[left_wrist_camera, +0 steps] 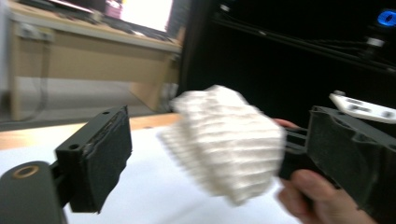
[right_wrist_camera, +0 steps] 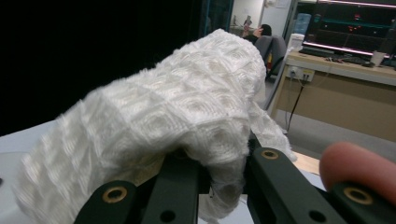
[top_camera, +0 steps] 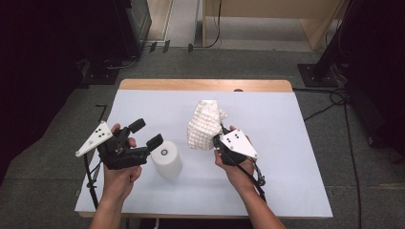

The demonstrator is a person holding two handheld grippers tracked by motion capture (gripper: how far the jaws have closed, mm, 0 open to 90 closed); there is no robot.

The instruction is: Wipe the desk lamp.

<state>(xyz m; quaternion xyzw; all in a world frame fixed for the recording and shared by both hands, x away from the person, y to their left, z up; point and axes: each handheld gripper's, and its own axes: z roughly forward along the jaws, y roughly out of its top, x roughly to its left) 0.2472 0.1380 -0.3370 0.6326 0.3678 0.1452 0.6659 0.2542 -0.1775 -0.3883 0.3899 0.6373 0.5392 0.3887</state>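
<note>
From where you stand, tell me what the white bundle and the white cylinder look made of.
White bundle: soft woven cloth, matte; raised waffle squares and a fuzzy edge. It droops from the right gripper. White cylinder: smooth and matte, likely a paper roll or plastic; too far to tell.

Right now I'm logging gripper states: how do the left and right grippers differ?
The left gripper stands open and empty beside the white roll; the right gripper is shut on the white waffle cloth. The left hovers near the table, whereas the right lifts its cloth. Both are black, hand-held, with grey plates.
</note>
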